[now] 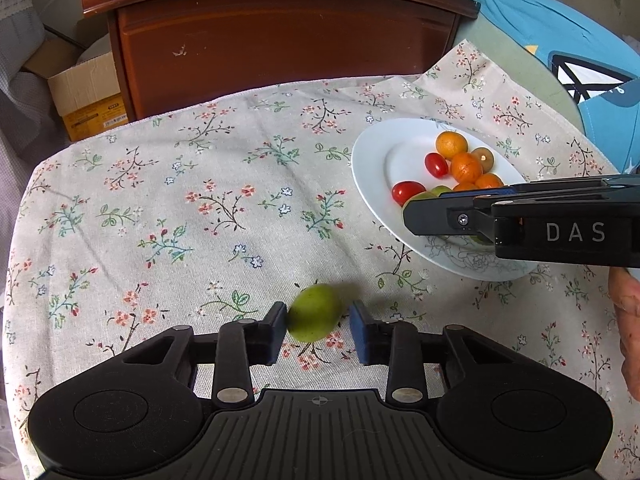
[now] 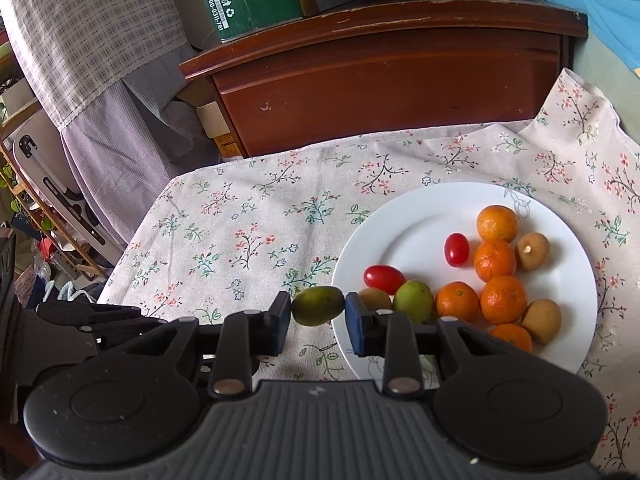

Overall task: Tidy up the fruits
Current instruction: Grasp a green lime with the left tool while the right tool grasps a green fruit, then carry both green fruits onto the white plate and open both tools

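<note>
The left gripper brackets a green fruit near the tablecloth's front edge, jaws apart – right pad clear (it may roll). The right gripper clamps another green fruit beside the plate's left rim – it could slip.

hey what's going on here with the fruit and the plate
A person is sorting small fruit on a flowered tablecloth, holding a gripper in each hand. The right gripper is shut on a green fruit at the edge of a white plate holding oranges, cherry tomatoes and brownish fruits. The left gripper has a second green fruit between its fingers on the cloth; one pad touches it, the other shows a gap.
</note>
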